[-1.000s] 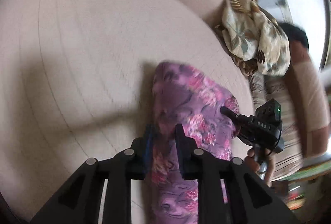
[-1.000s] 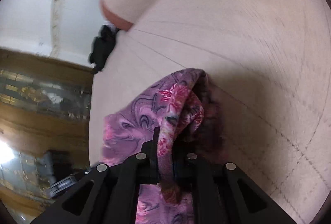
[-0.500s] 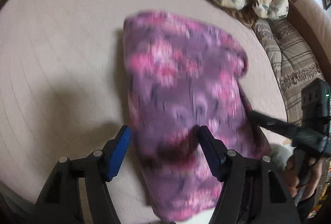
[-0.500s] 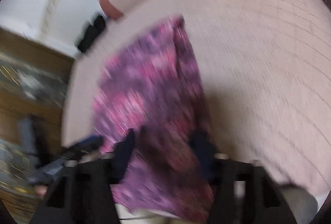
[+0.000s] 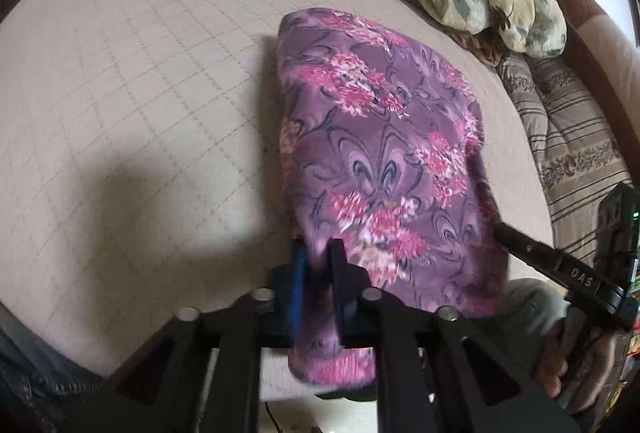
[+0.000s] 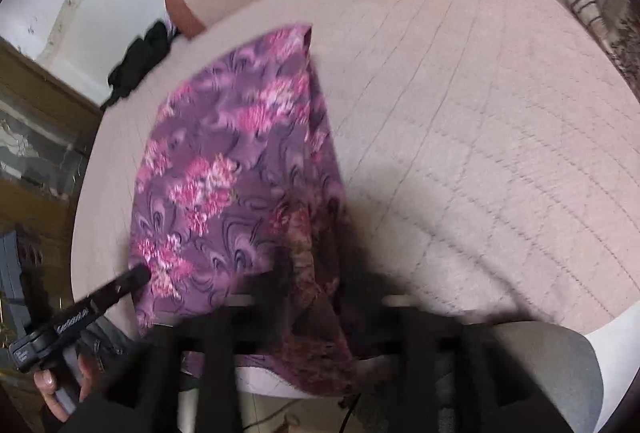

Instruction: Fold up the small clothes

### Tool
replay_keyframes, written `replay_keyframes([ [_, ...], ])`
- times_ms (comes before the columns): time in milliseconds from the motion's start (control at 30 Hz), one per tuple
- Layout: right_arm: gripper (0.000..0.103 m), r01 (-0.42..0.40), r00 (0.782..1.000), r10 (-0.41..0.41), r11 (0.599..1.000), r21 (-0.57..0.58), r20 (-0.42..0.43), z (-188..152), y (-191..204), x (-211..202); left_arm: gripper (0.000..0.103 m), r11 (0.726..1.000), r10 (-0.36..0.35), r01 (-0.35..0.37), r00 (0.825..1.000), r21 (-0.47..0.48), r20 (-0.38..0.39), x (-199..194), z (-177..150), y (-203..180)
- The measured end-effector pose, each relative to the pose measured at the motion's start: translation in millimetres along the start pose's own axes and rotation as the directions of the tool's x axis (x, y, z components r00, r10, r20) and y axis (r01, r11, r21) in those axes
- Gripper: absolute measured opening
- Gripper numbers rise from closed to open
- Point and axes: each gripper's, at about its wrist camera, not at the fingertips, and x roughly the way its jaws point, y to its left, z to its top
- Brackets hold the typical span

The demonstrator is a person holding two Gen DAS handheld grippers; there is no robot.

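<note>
My left fingers (image 5: 318, 265) have just closed on the purple garment (image 5: 380, 161)'s near edge while my right fingers (image 6: 320, 297) spread wide, releasing it, ready for another fold.

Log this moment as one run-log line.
purple floral cloth: folded on beige quilt | left gripper: just closed on near edge | right gripper: opening, cloth between

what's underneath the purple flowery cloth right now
The purple floral garment lies on the beige quilted mattress, near edge overhanging. Whether anything else sits beneath is hidden by the fabric.
</note>
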Motion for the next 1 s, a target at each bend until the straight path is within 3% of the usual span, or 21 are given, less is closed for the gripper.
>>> replay_keyframes([
  [33,0.070,-0.027,1.000,0.027,1.000,0.010,0.008,-1.1,-2.3,-3.7,0.043,1.000,-0.012,0.012,1.000,-0.004,-0.008,-3.5,-3.3,1.9],
  [67,0.070,-0.060,0.998,0.060,0.998,0.017,0.014,-0.9,-4.3,-6.1,0.061,1.000,-0.025,0.025,1.000,-0.009,-0.008,-6.2,-6.2,2.8],
  [167,0.078,-0.137,0.991,0.136,0.990,0.028,0.011,-4.1,-5.0,-11.7,0.068,0.997,-0.073,0.073,0.997,-0.010,0.008,-11.1,-18.4,2.3],
  [333,0.078,-0.079,0.993,0.085,0.993,0.084,-0.078,-3.8,-14.5,6.6,0.069,0.995,-0.093,0.091,0.991,-0.033,-0.096,22.4,-30.3,0.2],
  [400,0.078,-0.085,0.990,0.097,0.990,0.109,-0.107,-3.5,-16.6,12.8,0.068,0.995,-0.089,0.084,0.991,-0.047,-0.101,30.5,-33.5,1.0],
  [433,0.078,-0.089,0.988,0.102,0.990,0.108,-0.116,-2.1,-14.9,16.6,0.064,0.995,-0.090,0.086,0.993,-0.053,-0.080,29.0,-34.2,0.7],
  [467,0.078,-0.088,0.987,0.101,0.991,0.105,-0.123,-1.9,-14.3,18.2,0.046,0.994,-0.097,0.094,0.993,-0.050,-0.070,27.5,-34.1,-0.3],
  [533,0.078,-0.070,0.986,0.082,0.994,0.086,-0.143,-6.7,-14.4,18.7,0.022,0.991,-0.126,0.122,0.989,-0.053,-0.081,28.1,-31.7,0.9],
  [567,0.072,-0.067,0.986,0.078,0.995,0.077,-0.147,-5.7,-12.3,20.6,0.014,0.989,-0.135,0.129,0.988,-0.069,-0.082,27.5,-29.4,3.9],
  [600,0.056,-0.079,0.983,0.089,0.995,0.066,-0.160,-7.9,-10.7,22.5,0.013,0.985,-0.154,0.147,0.985,-0.090,-0.079,24.1,-26.8,8.7],
  [633,0.050,-0.086,0.981,0.095,0.995,0.058,-0.168,-8.7,-9.4,23.8,0.011,0.977,-0.192,0.183,0.979,-0.113,-0.069,17.1,-25.6,14.1],
  [700,0.048,-0.086,0.981,0.092,0.995,0.039,-0.173,-8.3,-5.9,24.5,0.010,0.970,-0.223,0.218,0.974,-0.110,-0.035,5.2,-26.3,18.2],
  [833,0.048,-0.080,0.976,0.086,0.996,0.038,-0.200,-11.4,-10.1,30.2,0.008,0.981,-0.180,0.178,0.983,-0.082,-0.019,-2.1,-34.0,26.0],
  [933,0.048,-0.075,0.978,0.084,0.996,0.050,-0.192,-11.1,-13.1,30.7,0.026,0.989,-0.140,0.136,0.989,-0.064,-0.049,1.7,-35.0,23.5],
  [1000,0.052,-0.053,0.983,0.061,0.997,0.052,-0.171,-10.9,-14.6,28.8,0.036,0.988,-0.148,0.146,0.989,-0.041,-0.028,-6.6,-30.6,21.1],
])
